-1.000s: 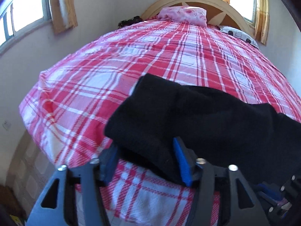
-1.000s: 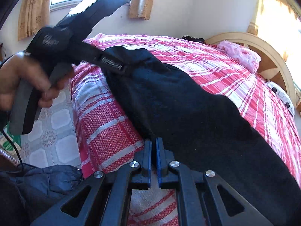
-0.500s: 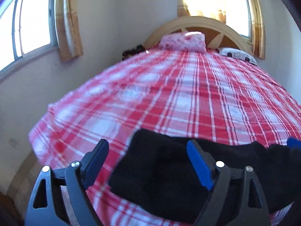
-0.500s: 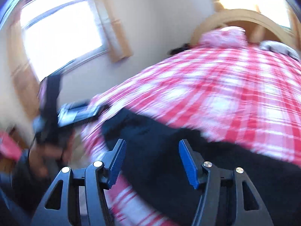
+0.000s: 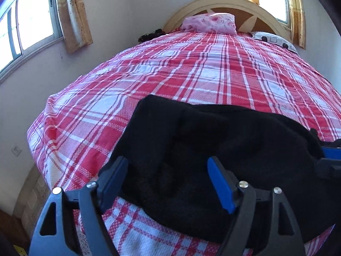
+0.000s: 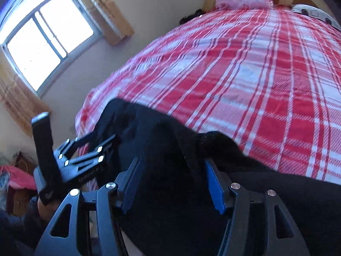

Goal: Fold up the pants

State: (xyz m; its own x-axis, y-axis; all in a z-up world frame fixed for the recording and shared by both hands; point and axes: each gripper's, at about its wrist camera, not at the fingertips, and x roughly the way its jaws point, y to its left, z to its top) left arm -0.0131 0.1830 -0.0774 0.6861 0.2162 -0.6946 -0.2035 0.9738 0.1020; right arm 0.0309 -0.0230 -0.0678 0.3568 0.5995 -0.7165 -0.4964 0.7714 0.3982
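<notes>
The black pants [image 5: 213,140] lie folded in a thick pile on the near edge of the red plaid bed [image 5: 191,74]. My left gripper [image 5: 168,181] is open, its blue pads on either side of the pile's near left part. In the right wrist view the pants [image 6: 170,149] fill the lower frame. My right gripper [image 6: 172,183] is open over the cloth, holding nothing. The left gripper also shows in the right wrist view [image 6: 89,155], at the pile's left end. The right gripper's blue pad shows at the right edge of the left wrist view [image 5: 331,153].
A pink pillow [image 5: 210,22] and a white patterned pillow [image 5: 275,40] lie by the wooden headboard [image 5: 234,6]. Windows with curtains [image 5: 74,15] are on the left wall. A wall socket [image 5: 16,150] is low on the left. Red clutter [image 6: 15,177] sits on the floor.
Both grippers have opened: the right was shut a second ago, the left was closed around a fold of the pants. Both pulled back and now sit low over the pile again.
</notes>
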